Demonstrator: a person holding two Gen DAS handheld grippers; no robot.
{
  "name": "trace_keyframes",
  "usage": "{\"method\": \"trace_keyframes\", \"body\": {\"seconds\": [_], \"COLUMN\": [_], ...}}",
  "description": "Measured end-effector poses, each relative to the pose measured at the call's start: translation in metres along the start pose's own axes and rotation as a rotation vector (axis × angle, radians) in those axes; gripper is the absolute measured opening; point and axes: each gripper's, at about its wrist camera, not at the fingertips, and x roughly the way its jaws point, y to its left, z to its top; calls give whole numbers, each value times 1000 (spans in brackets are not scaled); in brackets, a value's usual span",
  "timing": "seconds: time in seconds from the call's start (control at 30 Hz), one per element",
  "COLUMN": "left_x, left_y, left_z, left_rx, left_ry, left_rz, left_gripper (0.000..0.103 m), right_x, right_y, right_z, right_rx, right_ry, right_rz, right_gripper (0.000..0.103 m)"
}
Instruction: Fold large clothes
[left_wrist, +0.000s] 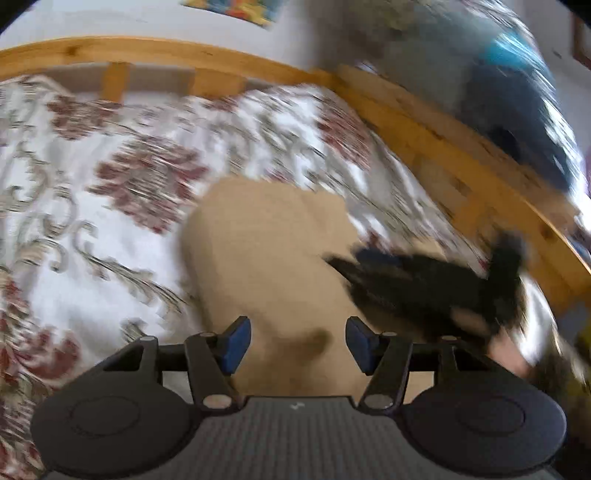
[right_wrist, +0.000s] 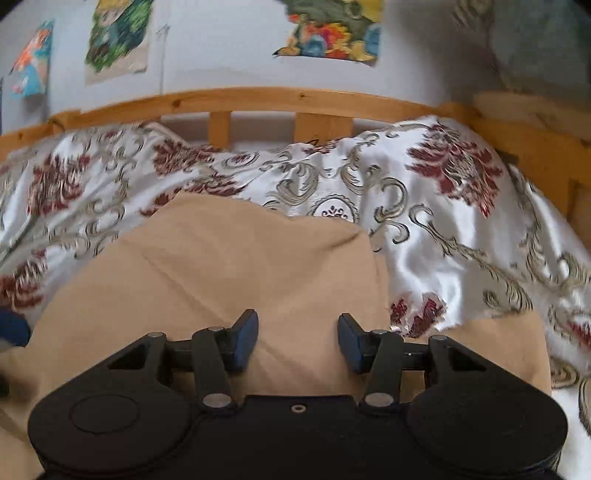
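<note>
- Two handheld grippers, both over one bed.
- Left gripper (left_wrist: 298, 341): fingers (left_wrist: 236, 345) spread apart with blue pads, nothing between them, poised above the tan cloth. Its view is smeared with motion blur.
- Right gripper (right_wrist: 298, 338): fingers (right_wrist: 245, 341) likewise parted and empty, hanging over the same cloth.
- Tan garment (right_wrist: 229, 273): large, plain beige fabric lying on the bed, partly folded, with diagonal creases across the top layer. A further tan flap (right_wrist: 506, 350) lies to the right, the bedspread showing between it and the main part. What kind of garment it is cannot be told.
- Bedspread (right_wrist: 424, 236): glossy white satin with dark red floral clusters and grey-gold scrolls, rumpled, under the garment.
- Bed frame (right_wrist: 258, 98): light pine rail with upright slats along the far side, turning a corner at the right.
- Wall posters (right_wrist: 332, 29): several colourful paper prints fixed above the rail; detail unclear.
- Dark blurred shape (left_wrist: 436, 291): black, at the right of the left wrist view, overlapping the garment's edge; too blurred to identify.
- Blue-grey bundle (left_wrist: 498, 85): beyond the frame corner, blurred.
</note>
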Motion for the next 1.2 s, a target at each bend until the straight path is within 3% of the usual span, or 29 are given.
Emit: {"method": "trace_keyframes", "body": {"seconds": [0.13,0.2,0.27,0.63,0.8,0.87,0.97,1.03,1.13,1.2], "left_x": [22,41,53,89,86,79,63,51,42,43], "left_y": [13,19,26,40,42,45,46,45,40,36], "left_z": [28,42,53,60,59,57,48,37,16,6], "left_rx": [-23,-28,-52,-102,-119,-159,-196,-194,-166,-138], "left_ry": [-18,1,6,35,29,30,16,15,58,98], "left_rz": [154,186,174,144,148,135,69,16,-76,-91], "left_gripper": [62,69,79,78,88,93,94,96,99,101], "right_x": [-15,-22,-28,-22,-24,-29,-49,-68,-86,-89], "right_y": [7,10,13,-1,-1,0,0,-4,-18,-32], "right_z": [-1,1,0,-17,-18,-15,-10,-7,-4,-7], "right_rx": [-17,-19,-27,45,43,42,39,46,90,160], "right_ry": [-22,-21,-6,17,8,0,-15,-37,-11,34], "right_rz": [-50,-65,-89,-90,-92,-105,-135,-178,-258,-273], "right_gripper": [50,50,50,50,51,55,69,82,92,95]}}
